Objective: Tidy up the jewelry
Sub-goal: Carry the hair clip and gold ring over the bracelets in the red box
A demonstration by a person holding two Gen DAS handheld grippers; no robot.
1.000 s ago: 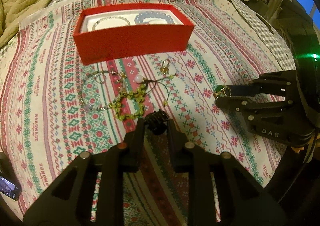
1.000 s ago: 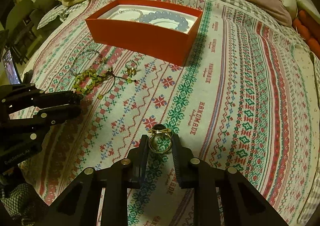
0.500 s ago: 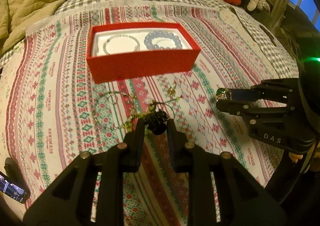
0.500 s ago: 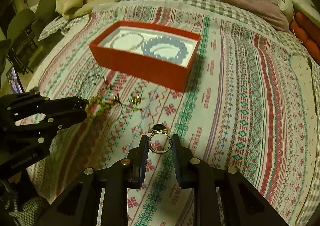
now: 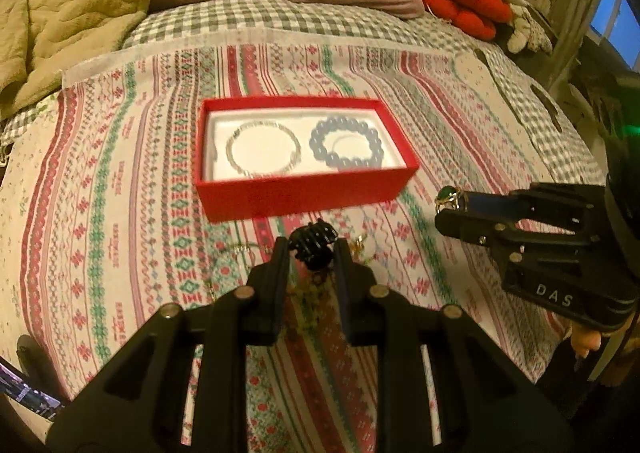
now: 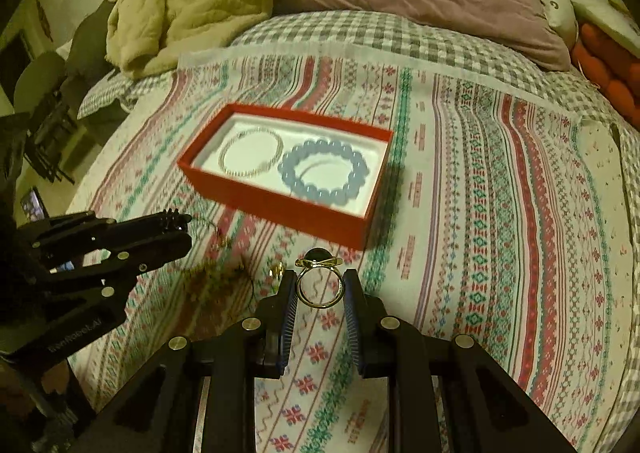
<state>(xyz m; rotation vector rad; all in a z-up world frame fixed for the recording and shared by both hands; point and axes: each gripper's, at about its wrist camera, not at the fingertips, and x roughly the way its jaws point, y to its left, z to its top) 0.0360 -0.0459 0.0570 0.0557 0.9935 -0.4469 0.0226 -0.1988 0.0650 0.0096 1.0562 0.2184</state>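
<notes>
gold ring [image 6: 320,285] upright, stone topmost

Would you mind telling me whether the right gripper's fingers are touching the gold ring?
Touching. In the right wrist view, the gold ring sits between the right gripper's fingers, its band pressed against both pads, held above the patterned cloth.

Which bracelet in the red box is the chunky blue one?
The blue bead bracelet, at the right end of the red box: big round beads. The silver bracelet beside it is thin.
</notes>
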